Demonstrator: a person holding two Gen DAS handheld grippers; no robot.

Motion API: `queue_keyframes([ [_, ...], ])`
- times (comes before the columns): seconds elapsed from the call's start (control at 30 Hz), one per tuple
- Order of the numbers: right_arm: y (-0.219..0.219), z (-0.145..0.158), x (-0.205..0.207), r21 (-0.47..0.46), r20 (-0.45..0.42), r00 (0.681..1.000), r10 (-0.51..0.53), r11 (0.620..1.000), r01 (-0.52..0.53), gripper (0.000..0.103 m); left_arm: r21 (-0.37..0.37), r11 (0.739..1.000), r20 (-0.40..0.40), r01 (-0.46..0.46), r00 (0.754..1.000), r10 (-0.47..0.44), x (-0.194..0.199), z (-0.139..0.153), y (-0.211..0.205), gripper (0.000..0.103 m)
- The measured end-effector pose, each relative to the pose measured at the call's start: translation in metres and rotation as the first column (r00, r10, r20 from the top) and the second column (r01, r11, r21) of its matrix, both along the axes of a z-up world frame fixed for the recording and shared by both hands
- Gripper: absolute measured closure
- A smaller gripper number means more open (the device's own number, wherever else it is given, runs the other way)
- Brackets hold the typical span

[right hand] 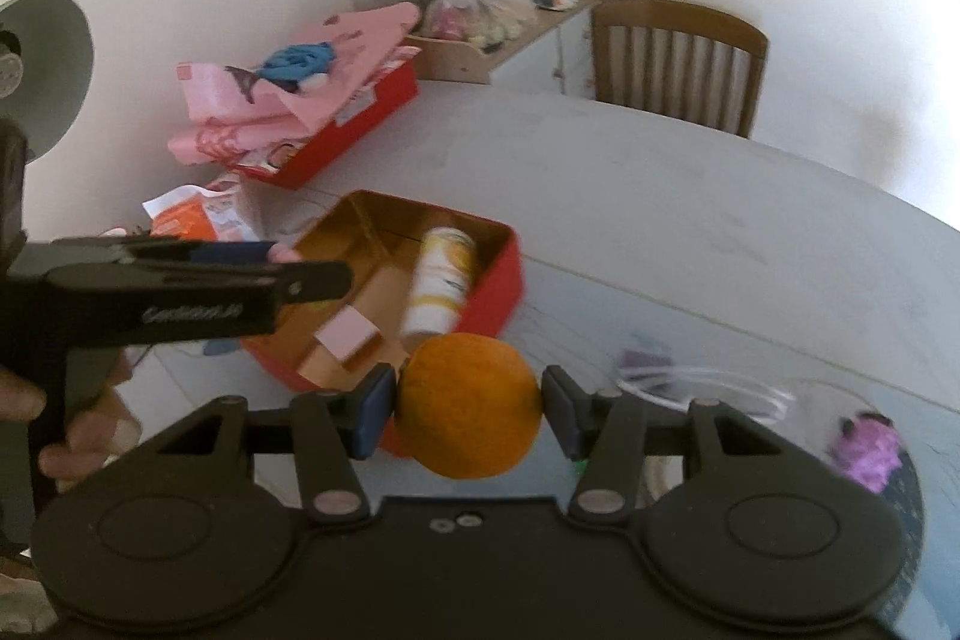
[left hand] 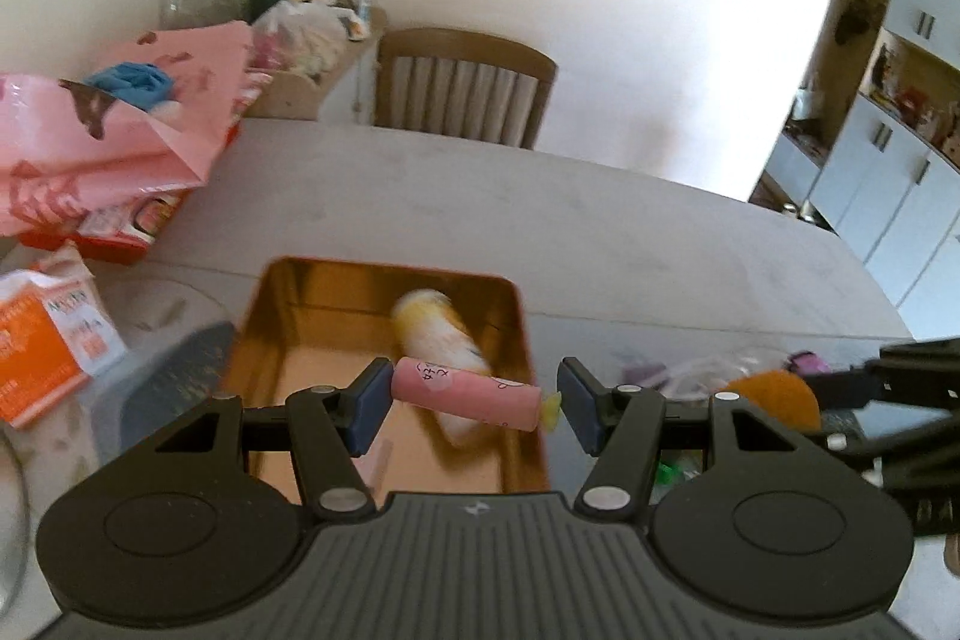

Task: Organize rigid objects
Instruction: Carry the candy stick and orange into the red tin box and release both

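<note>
The left gripper point(left hand: 474, 403) clamps a pink tube point(left hand: 465, 394) with scribbled markings above the red tin point(right hand: 498, 280); the right gripper point(right hand: 470, 409) clamps a rough-skinned orange point(right hand: 468, 406) near the tin.

Handwritten marks on the pink tube point(left hand: 465, 393) and white lettering on the left gripper point(right hand: 192, 311) stay too blurred to read.

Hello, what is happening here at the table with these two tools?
A person is tidying small things into a red tin on the grey table. The left gripper holds a pink tube above the tin. The right gripper holds an orange ball near the tin's corner. A yellow-and-white bottle already lies inside the tin.
</note>
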State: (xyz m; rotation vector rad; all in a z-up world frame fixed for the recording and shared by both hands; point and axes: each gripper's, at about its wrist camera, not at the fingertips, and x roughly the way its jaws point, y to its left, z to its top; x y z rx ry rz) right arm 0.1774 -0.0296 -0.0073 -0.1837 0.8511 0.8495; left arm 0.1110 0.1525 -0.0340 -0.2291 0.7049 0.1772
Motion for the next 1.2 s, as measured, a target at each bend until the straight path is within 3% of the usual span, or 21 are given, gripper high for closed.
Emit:
queue_keyframes([
  [0.37,0.07,-0.018,0.0,-0.044,0.004,0.998,0.056,0.997,-0.056,0.05,0.013,1.0,-0.042,-0.025,0.999,0.026,0.036,-0.016,0.047,0.043],
  [0.8,0.12,-0.05,0.004,-0.15,-0.023,0.992,0.125,0.981,-0.127,0.05,0.079,0.995,-0.115,0.069,0.992,-0.059,0.082,-0.056,0.061,0.043],
  [1.2,0.142,-0.076,0.003,-0.22,-0.065,0.991,0.12,0.967,-0.131,0.051,0.045,0.994,-0.156,0.102,0.983,-0.094,0.098,-0.077,0.067,0.043],
])
